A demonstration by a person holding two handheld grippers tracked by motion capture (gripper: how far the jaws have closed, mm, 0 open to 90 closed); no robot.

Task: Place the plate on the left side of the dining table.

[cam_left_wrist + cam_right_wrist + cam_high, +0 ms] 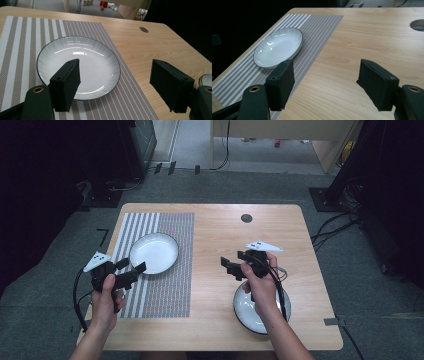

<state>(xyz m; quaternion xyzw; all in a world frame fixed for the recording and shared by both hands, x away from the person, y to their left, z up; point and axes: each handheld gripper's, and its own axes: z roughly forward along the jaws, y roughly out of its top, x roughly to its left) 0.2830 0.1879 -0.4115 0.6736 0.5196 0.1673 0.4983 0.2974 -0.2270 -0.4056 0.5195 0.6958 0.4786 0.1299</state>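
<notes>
As we scan from the left, we see the left tongs (134, 269) held over the lower left part of the striped placemat (170, 275), their jaws spread wide with nothing between them. Just beyond their tips sits the white plate (154, 253), resting flat on the upper part of the placemat – in the left gripper view the plate (100, 67) lies right ahead, partly behind one jaw, and we cannot tell whether that jaw touches its rim. The placemat covers the left half of the wooden worktop (220, 227). Moving toward the middle, bare wood separates the mat from the right tongs (230, 266), which hover above the worktop with jaws parted and empty – pointing leftward, toward the plate. In the right gripper view the plate (278, 47) shows well apart from those jaws. Beneath the right hand (260, 280), near the worktop's front edge, lies a second plate (245, 312) with a dark rim, partly hidden by the forearm. A small round hole (246, 218) marks the worktop's far side.
</notes>
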